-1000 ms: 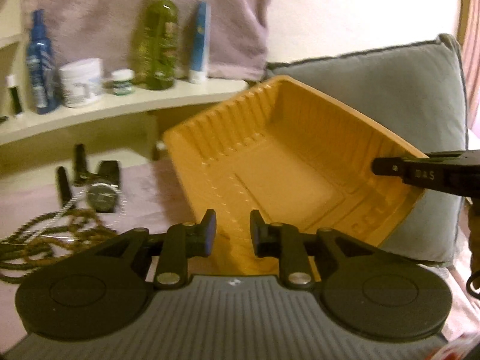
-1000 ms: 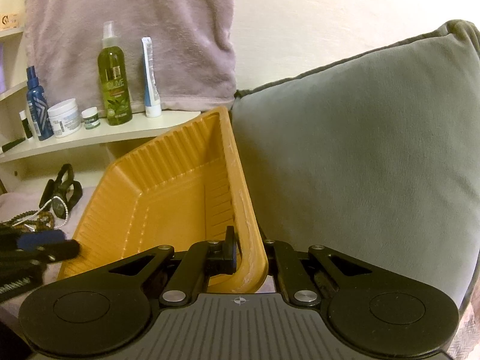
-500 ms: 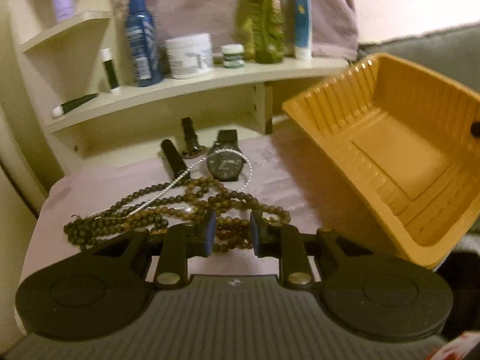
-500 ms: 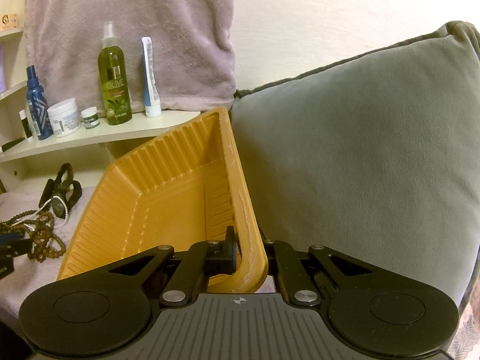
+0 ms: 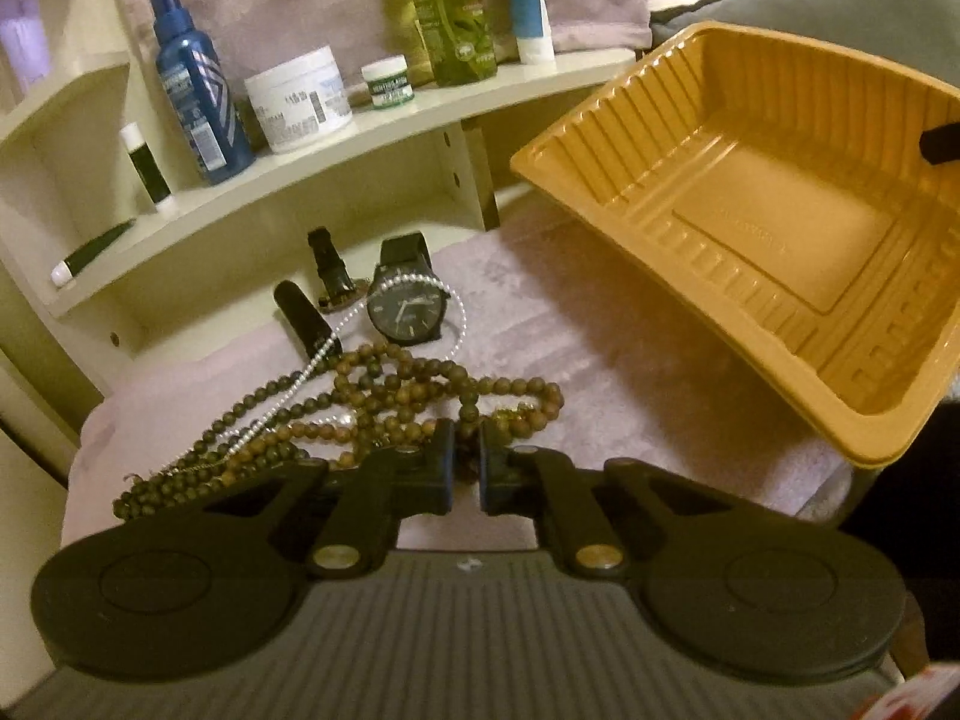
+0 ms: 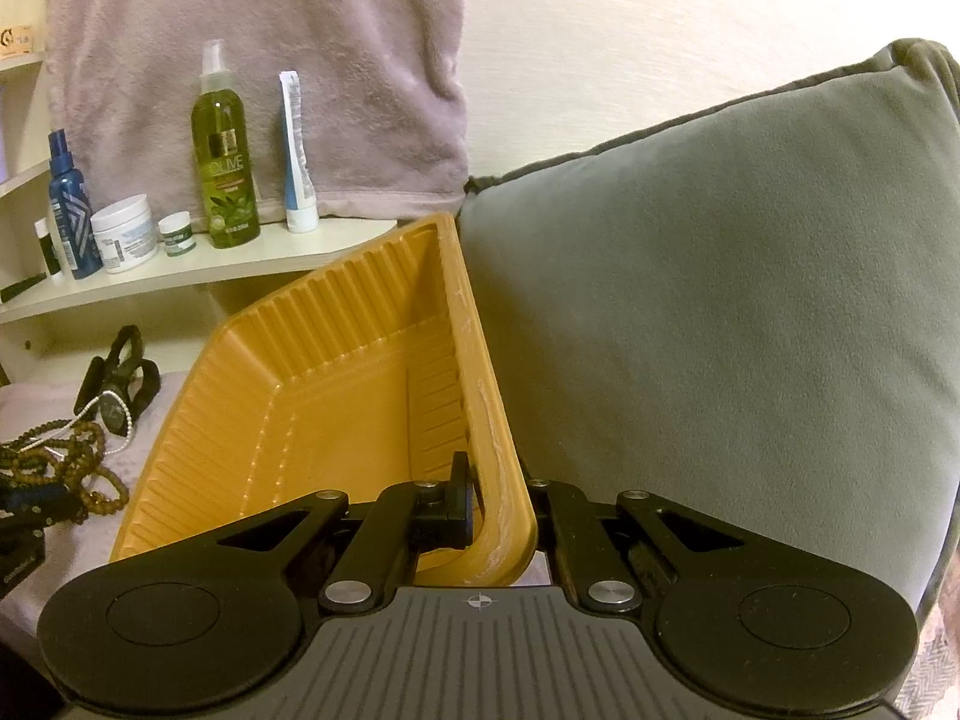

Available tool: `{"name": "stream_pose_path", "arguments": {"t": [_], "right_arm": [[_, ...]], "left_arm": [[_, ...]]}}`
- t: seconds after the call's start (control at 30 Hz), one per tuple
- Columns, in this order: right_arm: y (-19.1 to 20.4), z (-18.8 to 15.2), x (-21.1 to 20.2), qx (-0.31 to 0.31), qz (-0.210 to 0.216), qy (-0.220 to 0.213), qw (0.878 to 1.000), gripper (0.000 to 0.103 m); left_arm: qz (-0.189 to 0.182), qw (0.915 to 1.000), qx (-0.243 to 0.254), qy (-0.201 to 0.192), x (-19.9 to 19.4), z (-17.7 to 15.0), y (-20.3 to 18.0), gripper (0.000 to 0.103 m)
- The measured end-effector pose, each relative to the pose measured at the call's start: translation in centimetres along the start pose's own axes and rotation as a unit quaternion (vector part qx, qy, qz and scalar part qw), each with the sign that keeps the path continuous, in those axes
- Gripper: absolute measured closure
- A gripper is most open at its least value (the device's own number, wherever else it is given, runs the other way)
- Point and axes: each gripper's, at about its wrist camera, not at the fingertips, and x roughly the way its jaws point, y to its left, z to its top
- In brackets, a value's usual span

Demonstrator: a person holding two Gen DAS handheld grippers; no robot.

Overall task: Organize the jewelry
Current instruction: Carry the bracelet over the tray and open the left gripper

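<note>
Likely the left gripper [image 5: 465,468], jaws just closed narrow on the brown bead necklace [image 5: 384,402], drags the tangled pearl strand [image 5: 336,336] along, while the right gripper [image 6: 498,510], clamped on the orange tray [image 6: 336,420] rim, tips it.

1. You have one orange tray [image 5: 774,228] in view.
2. One black wristwatch [image 5: 408,307] lies on the cloth.
3. One thin white pearl strand [image 5: 459,324] loops past it.
4. The brown wooden beads [image 5: 420,387] are tangled in a heap; you cannot tell how many strands.
5. Two bottles: one blue bottle [image 5: 195,90], one green spray bottle [image 6: 225,180].
6. Two jars: large white jar [image 5: 298,99], small jar [image 5: 388,83].
7. One standing tube [image 6: 297,156].
8. One grey cushion [image 6: 750,300].
</note>
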Motion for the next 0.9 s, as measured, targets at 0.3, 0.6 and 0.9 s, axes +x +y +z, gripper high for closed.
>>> {"name": "stream_pose_path", "arguments": {"t": [0.3, 0.6, 0.9], "right_arm": [[0.1, 0.0, 0.0, 0.0, 0.0, -0.001, 1.0, 0.098], [0.1, -0.1, -0.2, 0.003, 0.002, -0.002, 1.0, 0.098], [-0.1, -0.2, -0.1, 0.006, 0.004, 0.0, 1.0, 0.098]], "left_arm": [[-0.015, 0.9983, -0.043, -0.037, -2.9, 3.1, 1.2, 0.097], [-0.086, 0.9897, -0.071, -0.089, -5.9, 6.8, -0.2, 0.097], [-0.155, 0.9832, -0.06, -0.077, -4.8, 6.8, -4.5, 0.097]]}}
